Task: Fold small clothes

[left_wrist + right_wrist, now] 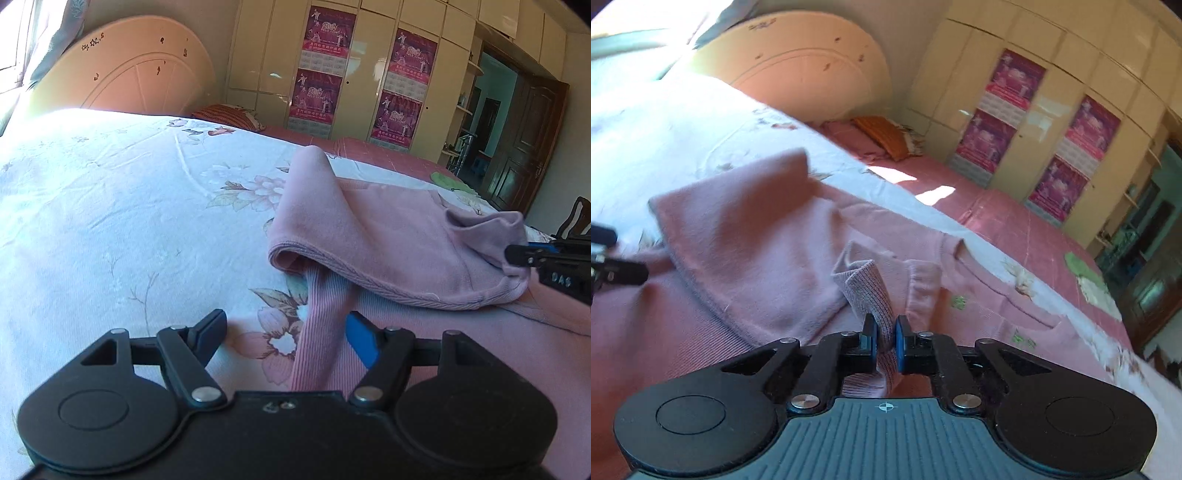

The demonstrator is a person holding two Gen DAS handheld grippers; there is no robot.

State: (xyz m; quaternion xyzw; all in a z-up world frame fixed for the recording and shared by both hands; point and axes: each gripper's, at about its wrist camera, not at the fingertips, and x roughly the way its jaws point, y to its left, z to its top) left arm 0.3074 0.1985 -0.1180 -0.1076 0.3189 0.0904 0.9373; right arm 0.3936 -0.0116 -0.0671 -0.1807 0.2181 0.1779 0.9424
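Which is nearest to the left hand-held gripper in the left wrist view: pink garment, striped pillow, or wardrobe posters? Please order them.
1. Pink garment, its ribbed strip between the open jaws.
2. Striped pillow, far bed edge.
3. Wardrobe posters, back wall.

The pink sweater [406, 236] is looking like soft matt knit, ribbed along its cuff [871, 295]. The floral bedsheet [110, 221] is showing as smooth cotton-like cloth, the wardrobe doors [373, 74] are gleaming glossy, and the headboard [140, 74] is showing a smooth painted finish.

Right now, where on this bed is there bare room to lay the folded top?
The floral sheet lies bare between the headboard and the pink top. Near both grippers it is crowded: left gripper, right gripper pinching the cuff.
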